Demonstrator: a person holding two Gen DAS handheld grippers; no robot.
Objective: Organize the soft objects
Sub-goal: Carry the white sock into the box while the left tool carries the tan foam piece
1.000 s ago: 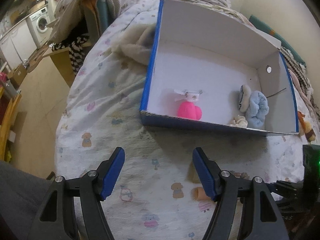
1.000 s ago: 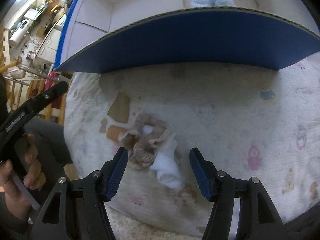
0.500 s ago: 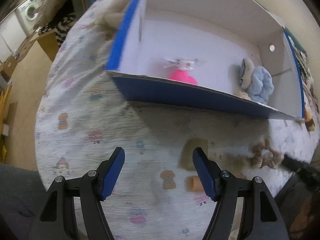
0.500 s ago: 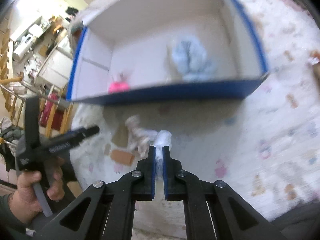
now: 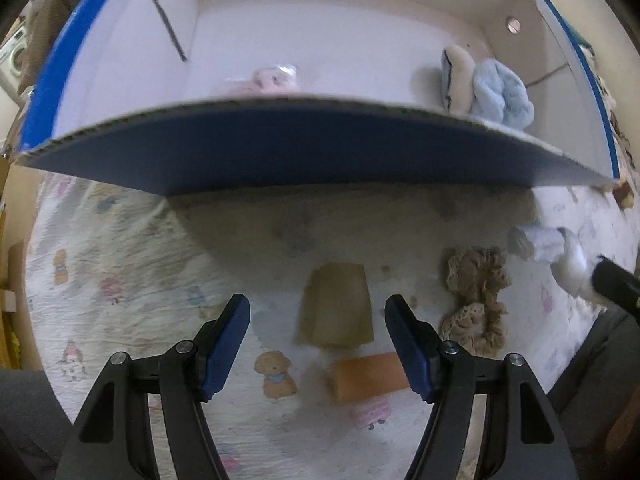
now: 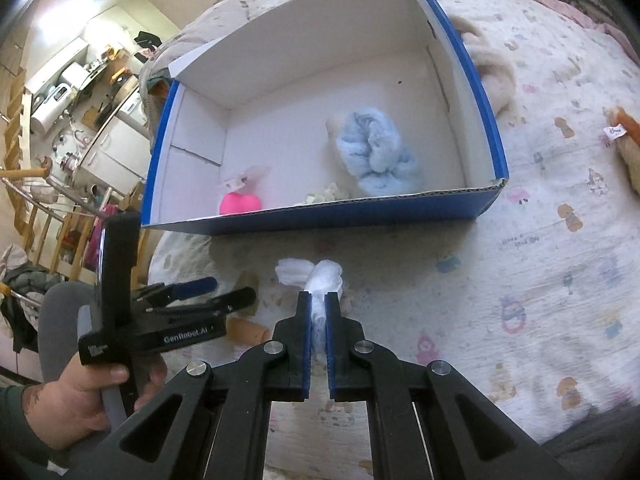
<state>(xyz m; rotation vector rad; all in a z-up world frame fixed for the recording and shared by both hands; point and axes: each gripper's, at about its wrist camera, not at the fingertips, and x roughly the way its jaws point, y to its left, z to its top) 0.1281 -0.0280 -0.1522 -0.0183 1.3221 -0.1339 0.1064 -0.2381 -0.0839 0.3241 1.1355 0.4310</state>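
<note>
One blue box (image 6: 484, 104). Inside: one pink toy (image 6: 240, 203), one light-blue fluffy piece (image 6: 372, 148), one cream scrap (image 6: 322, 196). Outside, near: one white sock (image 6: 320, 276), one tan scrunchie (image 5: 476, 296).

Scrunchie (image 5: 476, 300) before box (image 5: 304, 148)

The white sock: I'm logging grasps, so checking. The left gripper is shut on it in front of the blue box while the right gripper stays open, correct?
Not quite: the sides are swapped. The right gripper is shut on the white sock in front of the blue box, as the right wrist view shows. The left gripper is the open one, holding nothing.
</note>
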